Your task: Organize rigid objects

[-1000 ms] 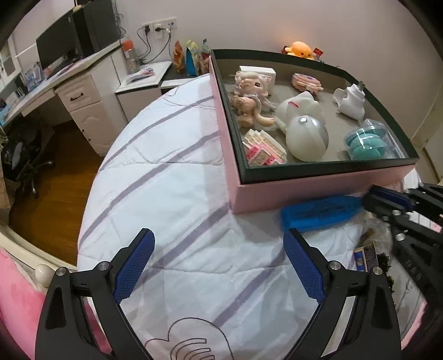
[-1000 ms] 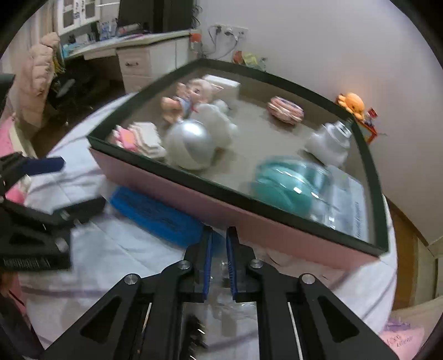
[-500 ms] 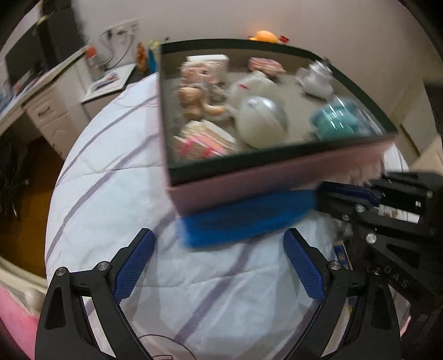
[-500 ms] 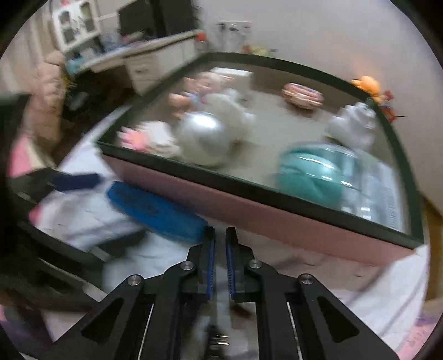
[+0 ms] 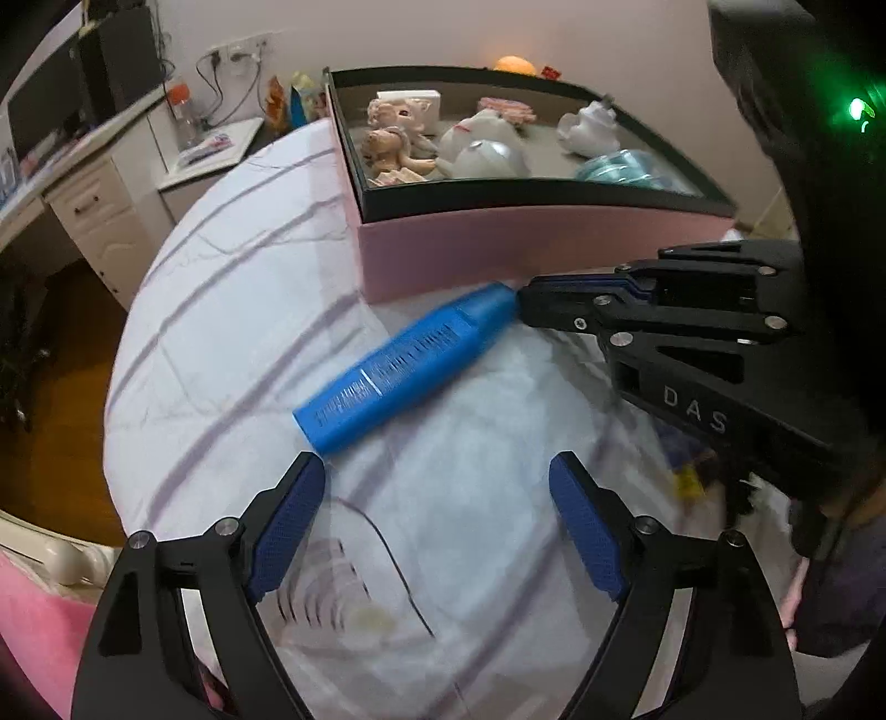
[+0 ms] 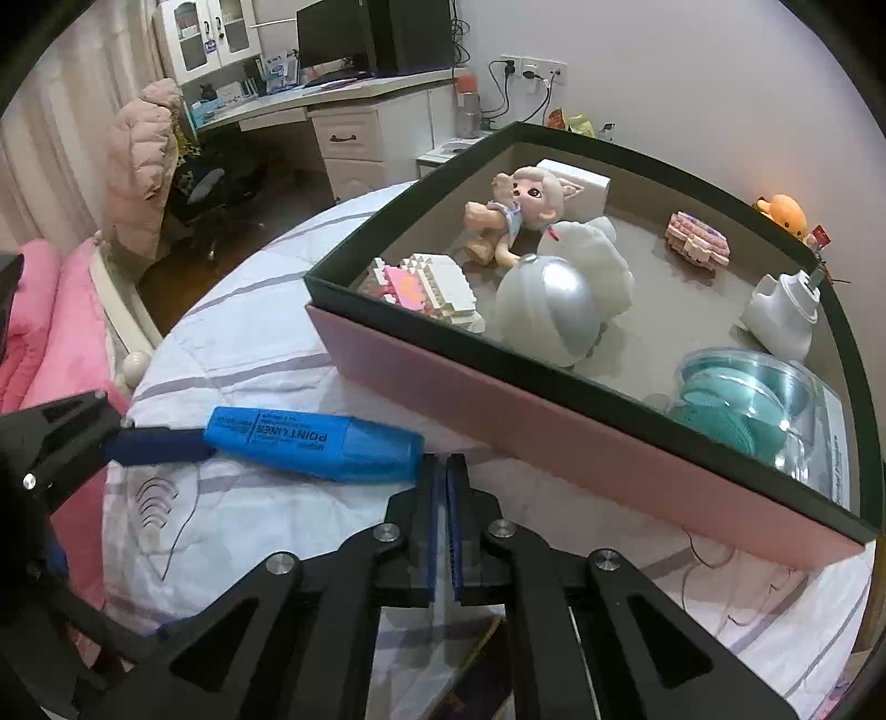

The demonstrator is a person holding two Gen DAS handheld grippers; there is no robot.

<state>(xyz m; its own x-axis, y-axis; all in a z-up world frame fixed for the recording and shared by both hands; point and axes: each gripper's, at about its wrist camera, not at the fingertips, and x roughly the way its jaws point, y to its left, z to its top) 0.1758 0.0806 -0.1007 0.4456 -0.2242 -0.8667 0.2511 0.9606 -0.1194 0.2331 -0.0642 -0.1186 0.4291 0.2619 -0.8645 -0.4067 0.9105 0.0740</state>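
**Blue marker on the bed, right gripper's closed tips at its cap**

The blue marker (image 5: 407, 368) lies flat on the white striped bedcover (image 5: 232, 310), just outside the pink box (image 5: 531, 252) and near its front corner. It is not yet inside with the other items. Its cap end points toward the box; its flat end points toward the left gripper (image 5: 437, 520).

The right gripper (image 6: 441, 471) has its jaws together, with only a thin slit between the blue pads. The tips touch, or sit just beside, the marker's cap end. Nothing is visibly clamped between them. My judgement is that the closed tips serve as a pusher, turning the marker away from the box wall so it can be grasped across its body.

The left gripper has its jaws wide apart and holds nothing. One finger sits right at the marker's flat end. It appears positioned to receive the marker.

The box already holds a doll (image 6: 520, 213), a silver-white dome (image 6: 545, 310), block models (image 6: 434, 285), a white spouted item (image 6: 783, 313) and a teal item in clear casing (image 6: 742, 396).

The quilt is soft and creased, so the marker may roll or sink. The room is a bedroom, with a white desk (image 6: 354, 119), a monitor (image 6: 332, 36) and a pink quilt (image 6: 41, 332) at the bed's edge.
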